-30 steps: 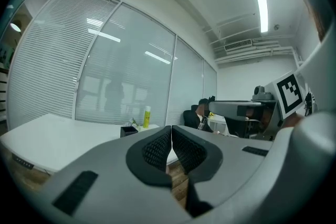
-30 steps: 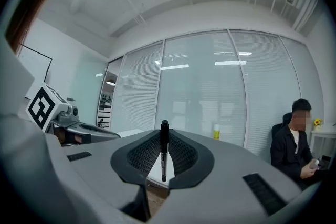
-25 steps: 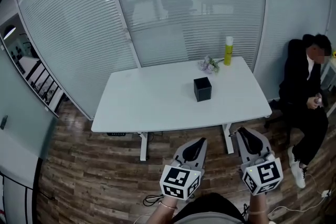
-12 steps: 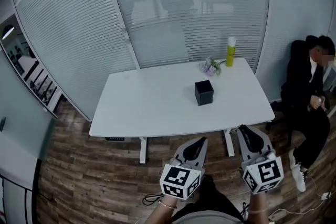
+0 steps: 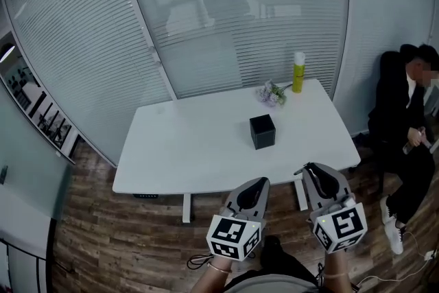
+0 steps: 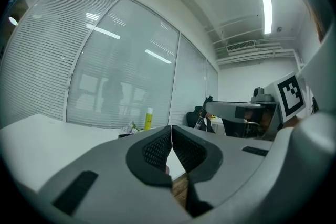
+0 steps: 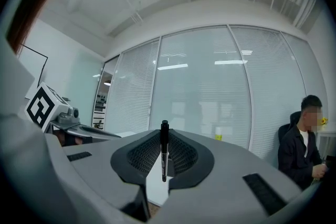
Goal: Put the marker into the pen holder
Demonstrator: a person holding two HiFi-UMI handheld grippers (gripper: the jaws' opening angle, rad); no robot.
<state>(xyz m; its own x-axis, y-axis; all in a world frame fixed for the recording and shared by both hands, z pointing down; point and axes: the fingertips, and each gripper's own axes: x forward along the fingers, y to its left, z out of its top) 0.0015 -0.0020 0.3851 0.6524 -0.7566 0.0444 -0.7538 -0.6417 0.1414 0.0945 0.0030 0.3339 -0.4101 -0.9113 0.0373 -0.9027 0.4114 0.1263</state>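
Two grippers hover short of the white rectangular table (image 5: 185,147), both over the wood floor. Leftmost, the left gripper (image 5: 255,187) has its jaws pressed together on nothing. Just beyond it, mid-table, stands the black cube-shaped pen holder (image 5: 262,131); its dark inside is unreadable from here (no pens stick out above the rim). Further right, the right gripper (image 7: 164,136) clamps the slim black marker (image 7: 164,153) upright between its pads, well apart from the holder. To do the carry well, I judge it should travel forward and left, arrive above the opening, keep the marker vertical, lower its tip inside the walls, and only then let go.
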